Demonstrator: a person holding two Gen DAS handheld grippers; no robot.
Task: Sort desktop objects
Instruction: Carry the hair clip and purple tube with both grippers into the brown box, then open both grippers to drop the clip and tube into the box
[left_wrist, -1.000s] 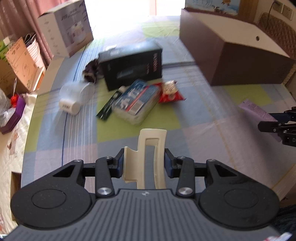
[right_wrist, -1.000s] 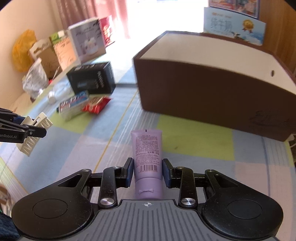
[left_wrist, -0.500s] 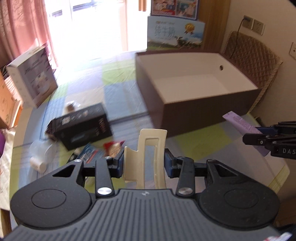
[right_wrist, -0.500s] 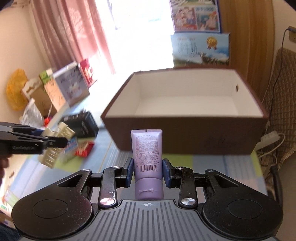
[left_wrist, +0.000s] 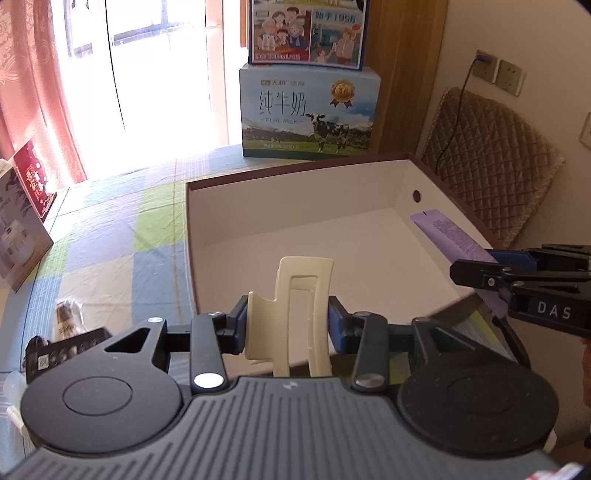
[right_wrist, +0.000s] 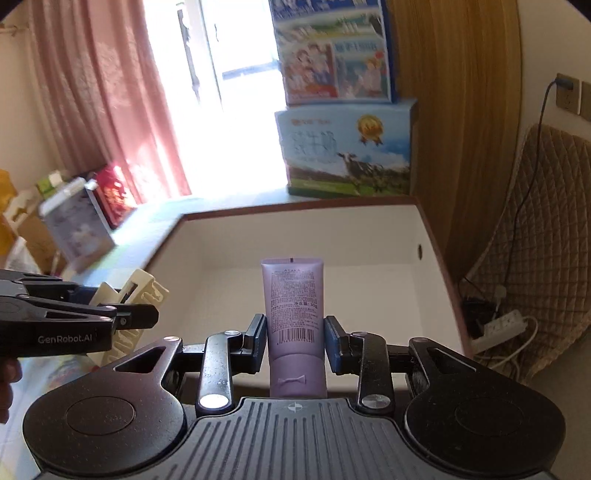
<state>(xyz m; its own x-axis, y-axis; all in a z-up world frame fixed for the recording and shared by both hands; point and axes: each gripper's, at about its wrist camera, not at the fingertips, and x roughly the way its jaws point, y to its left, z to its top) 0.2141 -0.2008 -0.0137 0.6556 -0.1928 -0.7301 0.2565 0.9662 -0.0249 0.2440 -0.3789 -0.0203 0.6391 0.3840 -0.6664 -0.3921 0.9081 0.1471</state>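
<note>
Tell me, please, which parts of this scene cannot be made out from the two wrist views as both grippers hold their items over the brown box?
- Brown box: near floor hidden in both wrist views by the gripper bodies.
- Purple tube: cap end hidden behind the right gripper; small print unreadable.
- Cream hair claw: lower part hidden behind the left gripper.
- Black carton: mostly covered in the left view.
- Boxes by the curtain: blurred in the right view.

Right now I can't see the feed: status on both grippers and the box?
Left gripper shut on cream hair claw. Right gripper shut on purple tube. Both at open brown box; nothing blocking.
</note>
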